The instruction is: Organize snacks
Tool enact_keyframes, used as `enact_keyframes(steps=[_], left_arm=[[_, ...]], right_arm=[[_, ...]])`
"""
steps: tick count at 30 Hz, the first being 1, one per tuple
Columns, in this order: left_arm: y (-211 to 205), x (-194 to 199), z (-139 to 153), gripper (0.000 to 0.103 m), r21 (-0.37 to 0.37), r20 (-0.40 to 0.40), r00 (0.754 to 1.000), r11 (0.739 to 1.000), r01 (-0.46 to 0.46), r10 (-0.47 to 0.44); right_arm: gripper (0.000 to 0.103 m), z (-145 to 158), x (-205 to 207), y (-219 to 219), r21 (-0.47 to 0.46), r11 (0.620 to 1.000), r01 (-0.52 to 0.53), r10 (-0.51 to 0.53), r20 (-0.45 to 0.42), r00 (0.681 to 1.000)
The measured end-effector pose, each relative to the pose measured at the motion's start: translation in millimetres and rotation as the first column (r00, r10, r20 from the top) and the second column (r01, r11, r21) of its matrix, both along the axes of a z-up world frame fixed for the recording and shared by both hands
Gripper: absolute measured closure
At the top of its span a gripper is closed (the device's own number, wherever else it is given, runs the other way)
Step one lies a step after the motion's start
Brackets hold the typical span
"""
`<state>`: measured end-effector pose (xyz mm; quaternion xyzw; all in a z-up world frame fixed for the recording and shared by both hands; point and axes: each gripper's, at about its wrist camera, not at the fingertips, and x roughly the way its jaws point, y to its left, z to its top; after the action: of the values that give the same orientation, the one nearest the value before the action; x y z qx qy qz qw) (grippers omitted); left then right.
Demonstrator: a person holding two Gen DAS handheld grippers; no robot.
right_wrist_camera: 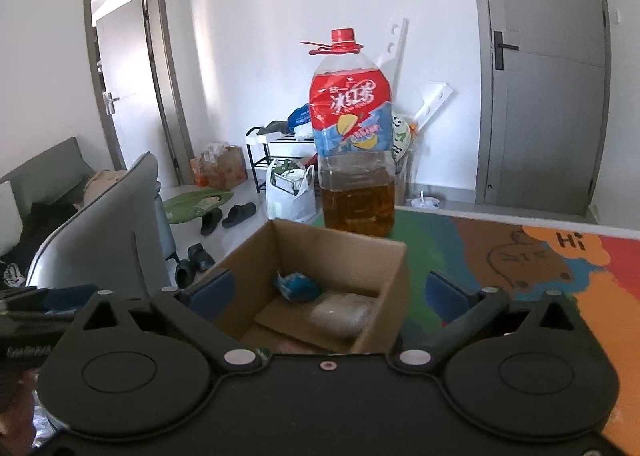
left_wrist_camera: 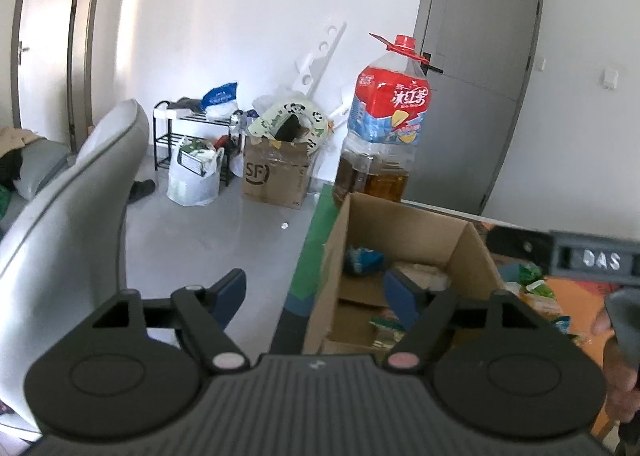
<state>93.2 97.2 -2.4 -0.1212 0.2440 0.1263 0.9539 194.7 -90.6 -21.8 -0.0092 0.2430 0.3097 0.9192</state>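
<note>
both of your hand-held grippers are spread wide and carry nothing: the left hand-held gripper (left_wrist_camera: 320,296) hangs by the near left corner of the cardboard box (right_wrist_camera: 362,256), and the right hand-held gripper (right_wrist_camera: 326,294) sits over the box's open top. the snacks you're sorting are split. a blue crinkled packet (right_wrist_camera: 296,285) and a pale wrapped pack (right_wrist_camera: 340,312) lie on the box floor, and more packets (left_wrist_camera: 534,288) lie on the colourful surface (right_wrist_camera: 500,252) just beside the box's right wall. these look light, soft and crinkly, so they'll likely deform and slide on their film. take each across its middle or by a sealed edge, and close gently so the contents don't crush. the big iced-tea bottle (right_wrist_camera: 352,136) stands behind the box, looks heavy, and could tip if bumped.
</note>
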Motion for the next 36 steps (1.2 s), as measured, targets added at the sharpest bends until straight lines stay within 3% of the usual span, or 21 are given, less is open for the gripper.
enact_keyframes(steps=[6, 16, 29, 33, 36], left_arm=[[-14, 1, 0, 0.025, -0.001, -0.008, 1.0, 1.0, 0.023, -0.023], [-46, -5, 3, 0.019, -0.011, -0.002, 0.995, 0.995, 0.1, -0.1], [-80, -11, 2, 0.018, -0.036, 0.009, 0.987, 0.986, 0.163, -0.163], [-91, -16, -1, 0.018, -0.059, 0.027, 0.985, 0.983, 0.174, -0.172], [-99, -15, -5, 0.018, -0.087, 0.03, 0.982, 0.978, 0.19, -0.188]], right_arm=[[0.0, -3, -6, -30, 0.021, 1.0, 0.022, -0.021, -0.039, 0.999], [0.0, -5, -12, -64, 0.034, 0.997, 0.072, -0.071, -0.035, 0.997], [0.0, -17, -22, -107, 0.071, 0.991, 0.117, -0.113, -0.06, 0.992], [0.0, -22, -24, -127, 0.114, 0.984, 0.135, -0.125, -0.088, 0.988], [0.0, -27, -27, -135, 0.092, 0.984, 0.153, -0.145, -0.079, 0.986]])
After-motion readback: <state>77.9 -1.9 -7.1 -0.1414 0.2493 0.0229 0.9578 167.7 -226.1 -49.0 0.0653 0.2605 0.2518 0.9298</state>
